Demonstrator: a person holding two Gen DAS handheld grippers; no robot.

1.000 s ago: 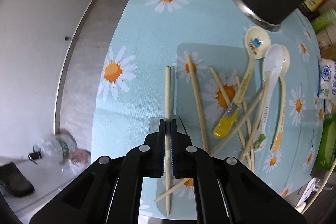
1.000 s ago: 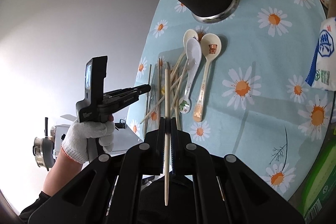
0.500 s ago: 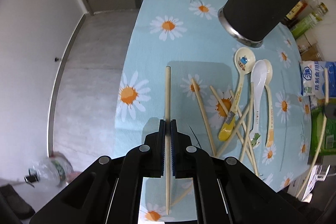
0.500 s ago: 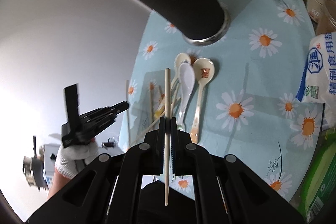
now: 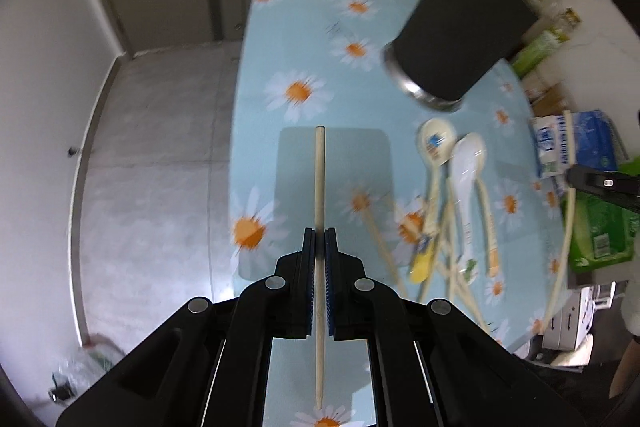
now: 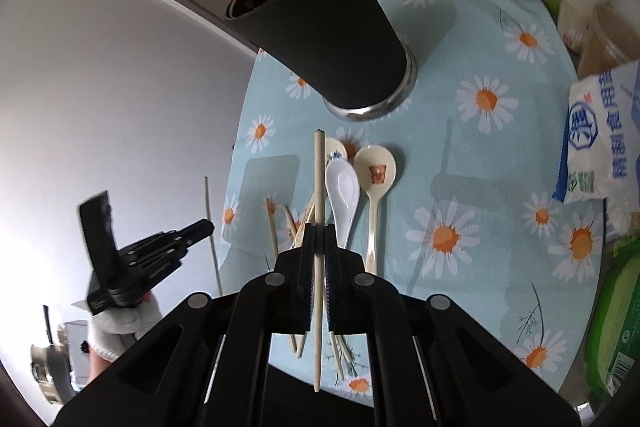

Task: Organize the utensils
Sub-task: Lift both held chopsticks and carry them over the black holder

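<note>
Chopsticks are clamped singly in the left gripper (image 5: 319, 243) and right gripper (image 6: 319, 239), near the black cup (image 6: 320, 23).

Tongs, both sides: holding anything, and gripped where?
Left tongs and right tongs each clamp one chopstick mid-shaft, both ends free.

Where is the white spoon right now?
The white spoon lies on the flowered tablecloth in front of the black cup, between two cream spoons, its handle over the loose chopsticks.
</note>
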